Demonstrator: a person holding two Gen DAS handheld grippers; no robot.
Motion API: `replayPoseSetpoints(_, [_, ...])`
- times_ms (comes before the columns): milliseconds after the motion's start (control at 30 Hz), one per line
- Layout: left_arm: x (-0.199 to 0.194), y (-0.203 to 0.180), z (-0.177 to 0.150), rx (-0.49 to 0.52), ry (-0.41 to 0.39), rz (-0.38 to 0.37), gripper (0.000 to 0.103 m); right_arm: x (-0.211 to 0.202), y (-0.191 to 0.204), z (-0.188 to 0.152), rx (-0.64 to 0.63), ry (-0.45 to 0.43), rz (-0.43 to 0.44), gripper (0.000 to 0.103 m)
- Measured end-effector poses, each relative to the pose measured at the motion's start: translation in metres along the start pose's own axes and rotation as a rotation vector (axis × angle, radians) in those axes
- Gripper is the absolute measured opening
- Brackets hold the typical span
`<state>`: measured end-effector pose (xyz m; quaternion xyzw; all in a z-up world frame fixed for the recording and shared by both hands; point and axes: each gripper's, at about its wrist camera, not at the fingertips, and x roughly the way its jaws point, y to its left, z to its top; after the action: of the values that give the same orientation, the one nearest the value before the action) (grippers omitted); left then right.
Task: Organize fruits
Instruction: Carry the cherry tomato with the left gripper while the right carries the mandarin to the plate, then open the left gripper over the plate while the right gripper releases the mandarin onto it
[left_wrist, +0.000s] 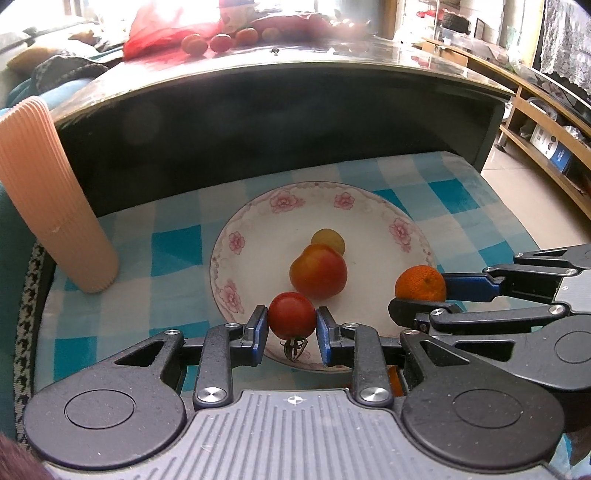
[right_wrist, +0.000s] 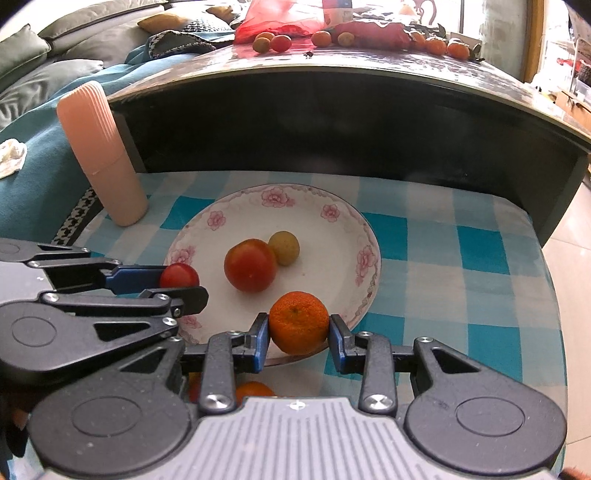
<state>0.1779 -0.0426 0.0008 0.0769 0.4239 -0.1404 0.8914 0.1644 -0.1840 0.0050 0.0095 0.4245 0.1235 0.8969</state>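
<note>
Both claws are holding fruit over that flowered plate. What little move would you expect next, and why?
Probably lower and open: the left claw pinches a small red tomato, the right claw a tangerine, both over the plate's near rim.

A plate (right_wrist: 207, 236) sits in the middle of a checked cloth (right_wrist: 461, 258) that covers a low surface. On the plate, a large tomato (right_wrist: 250, 265) lies near the centre, with a small round fruit (right_wrist: 283, 247) touching it just behind and to the right. The left gripper (left_wrist: 291, 325) holds a small tomato (left_wrist: 291, 315) over the plate's near left edge. The right gripper (right_wrist: 298, 334) holds a mandarin (right_wrist: 298, 322) over the near right edge. A ribbed cylinder (right_wrist: 101, 155) stands on the cloth, left of the plate. Behind the cloth rises a higher tabletop (right_wrist: 369, 62), with more fruits (right_wrist: 280, 42) and a bag (right_wrist: 280, 18) at its far side.
</note>
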Motion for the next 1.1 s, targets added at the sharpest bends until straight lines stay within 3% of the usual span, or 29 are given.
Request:
replayPoseSetpoints(633, [0.0058,0.0012,0.0000,-0.015,0.005,0.014,0.035,0.0015,0.0039,-0.0020,-0.025,-0.022,-0.015,0.050])
replayPoseSetpoints(1100, [0.0010,0.0042,-0.0003,-0.027,-0.015,0.037,0.048,-0.0013,0.0024,-0.0013,-0.019,-0.048,-0.019,0.050])
